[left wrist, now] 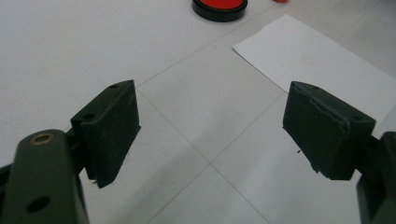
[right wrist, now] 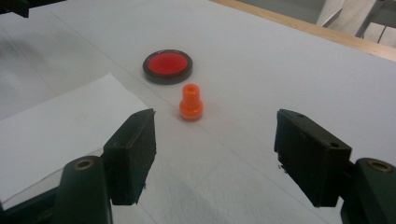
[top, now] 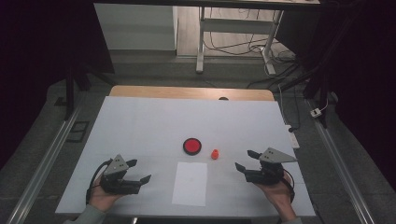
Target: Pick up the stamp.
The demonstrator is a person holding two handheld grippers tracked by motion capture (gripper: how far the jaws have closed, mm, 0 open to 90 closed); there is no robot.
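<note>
Stamp: we see the small orange stamp (right wrist: 191, 102) upright on the table (top: 140, 121), just beside the round red ink pad (right wrist: 167, 66) and near the top right corner of the white paper (top: 190, 183).
Right gripper: our right gripper (top: 247, 160) hovers near the stamp with jaws spread wide, nothing between them.
Left gripper: our left gripper (top: 138, 170) is also spread and empty, low beside the paper's left edge.
Step, as we judge it: reach for the stamp.
Doing it well: we centre the jaws on the narrow neck, come in level, close gently so it stays upright, and keep clear of the pad.
</note>
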